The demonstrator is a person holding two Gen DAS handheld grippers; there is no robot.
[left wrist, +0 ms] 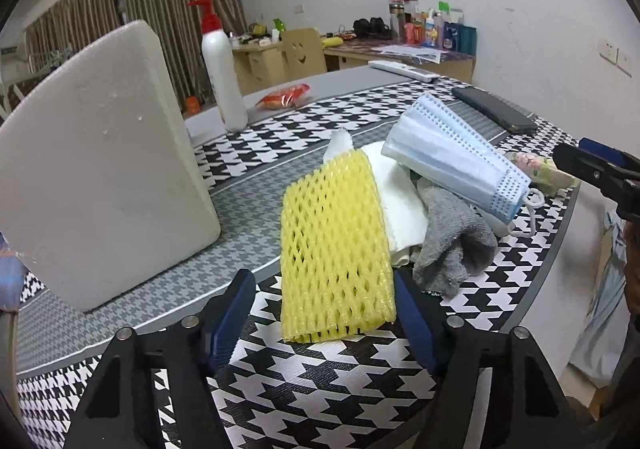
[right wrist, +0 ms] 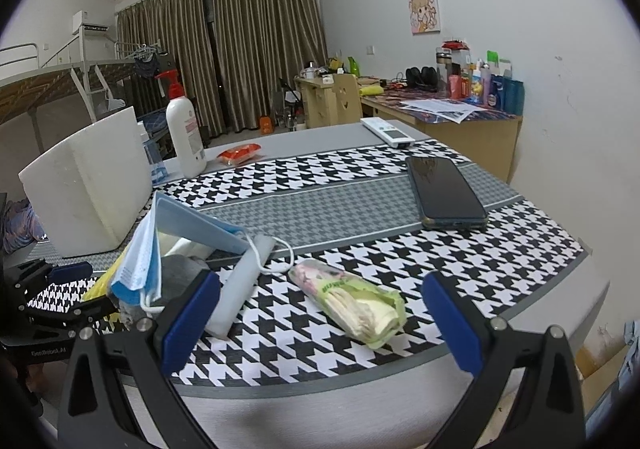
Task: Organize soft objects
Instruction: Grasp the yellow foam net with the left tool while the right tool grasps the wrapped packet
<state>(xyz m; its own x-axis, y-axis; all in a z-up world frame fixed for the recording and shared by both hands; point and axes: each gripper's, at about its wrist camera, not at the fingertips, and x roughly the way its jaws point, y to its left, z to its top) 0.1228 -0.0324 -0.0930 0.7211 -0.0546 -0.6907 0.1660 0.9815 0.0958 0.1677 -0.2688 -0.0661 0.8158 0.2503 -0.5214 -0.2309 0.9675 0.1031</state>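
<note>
Left wrist view
- Left gripper [left wrist: 326,313]: jaws apart around the near end of the yellow foam net sleeve [left wrist: 334,249]. The right blue pad [left wrist: 414,323] lies at the sleeve's edge; the left one stands clear, so nothing is clamped.
- Yellow foam net sleeve: lies on the houndstooth tablecloth [left wrist: 320,381], its far end leaning on the pile.
- Pile: folded white cloth [left wrist: 394,189] behind the sleeve, grey sock [left wrist: 454,245] to its right, blue face mask [left wrist: 460,155] on top, tilted.
- White foam box [left wrist: 100,177]: stands at left, near the pile but apart.
- Right gripper [left wrist: 600,173]: a dark tip enters from the right edge, near a flowered tissue pack [left wrist: 540,169].
- Farther back: lotion pump bottle [left wrist: 222,77], phone [left wrist: 494,109].

Right wrist view
- Right gripper [right wrist: 320,309]: fingers wide apart, holding nothing; the tissue pack [right wrist: 352,303] lies on the cloth between them, touching neither.
- White foam roll [right wrist: 244,285]: lies just beside the left blue pad [right wrist: 190,319]; contact cannot be told.
- Face mask [right wrist: 140,261]: sits on the pile at left, the sock [right wrist: 180,269] under it, a yellow edge of the sleeve [right wrist: 100,285] beside it.
- Left gripper [right wrist: 52,289]: dark, at the left edge by the pile.
- Foam box [right wrist: 88,181]: behind the pile.
- Phone [right wrist: 444,191]: well apart, far right.
</note>
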